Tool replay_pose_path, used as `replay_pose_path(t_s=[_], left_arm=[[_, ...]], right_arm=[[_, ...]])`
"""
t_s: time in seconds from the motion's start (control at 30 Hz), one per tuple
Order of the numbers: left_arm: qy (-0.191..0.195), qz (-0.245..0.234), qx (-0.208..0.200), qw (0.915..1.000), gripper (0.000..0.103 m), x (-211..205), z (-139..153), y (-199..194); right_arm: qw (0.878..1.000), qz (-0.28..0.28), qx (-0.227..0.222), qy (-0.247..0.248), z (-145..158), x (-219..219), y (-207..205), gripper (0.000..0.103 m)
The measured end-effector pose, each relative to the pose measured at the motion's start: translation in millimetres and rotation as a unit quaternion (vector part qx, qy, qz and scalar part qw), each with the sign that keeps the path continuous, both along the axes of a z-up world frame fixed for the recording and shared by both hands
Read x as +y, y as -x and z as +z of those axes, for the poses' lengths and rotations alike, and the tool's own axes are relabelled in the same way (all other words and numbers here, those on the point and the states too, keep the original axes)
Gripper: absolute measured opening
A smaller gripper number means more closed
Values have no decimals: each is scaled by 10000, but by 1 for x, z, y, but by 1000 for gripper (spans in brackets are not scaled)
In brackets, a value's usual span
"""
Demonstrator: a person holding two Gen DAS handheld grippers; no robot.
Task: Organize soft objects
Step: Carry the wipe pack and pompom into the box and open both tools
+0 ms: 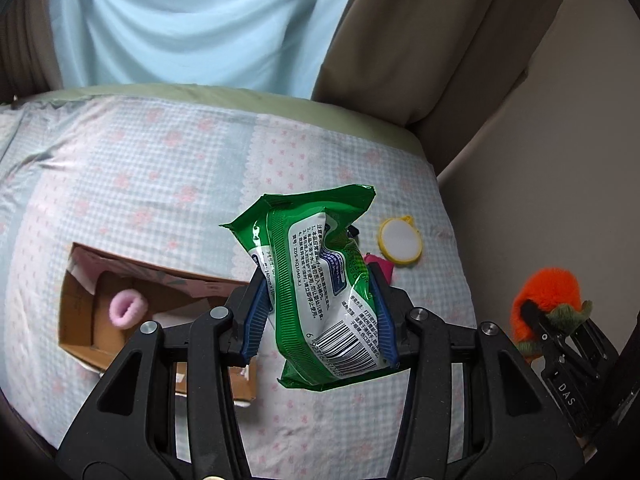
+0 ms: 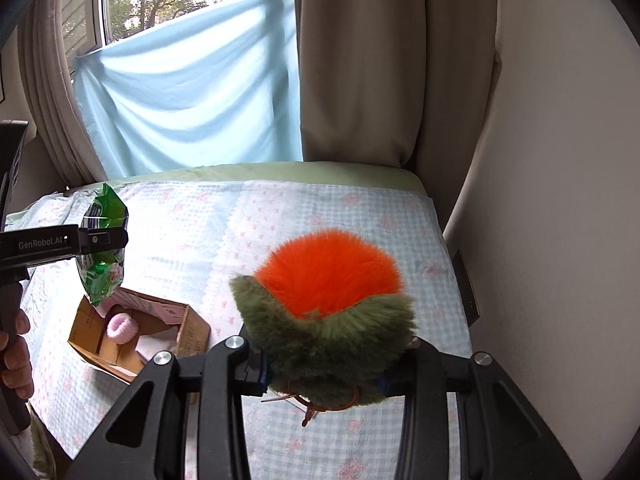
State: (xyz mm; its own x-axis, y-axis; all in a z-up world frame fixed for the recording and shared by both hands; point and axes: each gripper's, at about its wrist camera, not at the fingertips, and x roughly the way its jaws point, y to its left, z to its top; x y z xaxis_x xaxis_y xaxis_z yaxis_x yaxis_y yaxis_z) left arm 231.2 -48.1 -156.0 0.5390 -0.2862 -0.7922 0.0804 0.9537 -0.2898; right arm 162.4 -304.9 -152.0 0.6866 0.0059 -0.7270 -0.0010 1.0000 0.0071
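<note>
My left gripper (image 1: 320, 312) is shut on a green wet-wipes packet (image 1: 320, 276) and holds it above the bed, to the right of an open cardboard box (image 1: 80, 344). A pink hair scrunchie (image 1: 128, 310) lies inside the box. My right gripper (image 2: 324, 376) is shut on an orange and green plush toy (image 2: 328, 280), held above the bed. The right wrist view also shows the left gripper (image 2: 100, 240) with the packet (image 2: 102, 276) above the box (image 2: 196, 332). The plush toy shows at the right edge of the left wrist view (image 1: 548, 300).
A yellow-rimmed round compact (image 1: 400, 242) and a small pink item (image 1: 384, 266) lie on the checked bedsheet (image 1: 160, 184) behind the packet. Beige curtains (image 2: 360, 60), a light blue cloth (image 2: 188, 92) and a wall (image 2: 560, 160) bound the bed at the far and right sides.
</note>
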Motion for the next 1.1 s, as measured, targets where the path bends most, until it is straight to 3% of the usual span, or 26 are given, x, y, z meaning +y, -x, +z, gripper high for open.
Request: replay_pose_path(t_s=[0.2,0.47,0.67,0.83,0.97,1.1], left_arm=[[-194,187,-55,9996,42,66,12,30],[-482,181,250,9984,42,165,-16,41],[-637,13,597,9962,42,228,-57,23],[-835,-277,844,9925,42,256,-93,2],[-950,-576,975,9890,42,256,-115,-15],[-1315,-962,974,9818,42,237,-135,-25]], right_arm=[[9995,274,-108,-72,30,59,10,34],[9984,553,-45,-105,33,158,13,34],[9978,587,268,-162,5,234,4,34],[9970,464,580,-239,-30,281,-13,34],[9950,349,887,-293,-56,305,-27,34],[9919,252,1214,-295,-81,315,-43,34]])
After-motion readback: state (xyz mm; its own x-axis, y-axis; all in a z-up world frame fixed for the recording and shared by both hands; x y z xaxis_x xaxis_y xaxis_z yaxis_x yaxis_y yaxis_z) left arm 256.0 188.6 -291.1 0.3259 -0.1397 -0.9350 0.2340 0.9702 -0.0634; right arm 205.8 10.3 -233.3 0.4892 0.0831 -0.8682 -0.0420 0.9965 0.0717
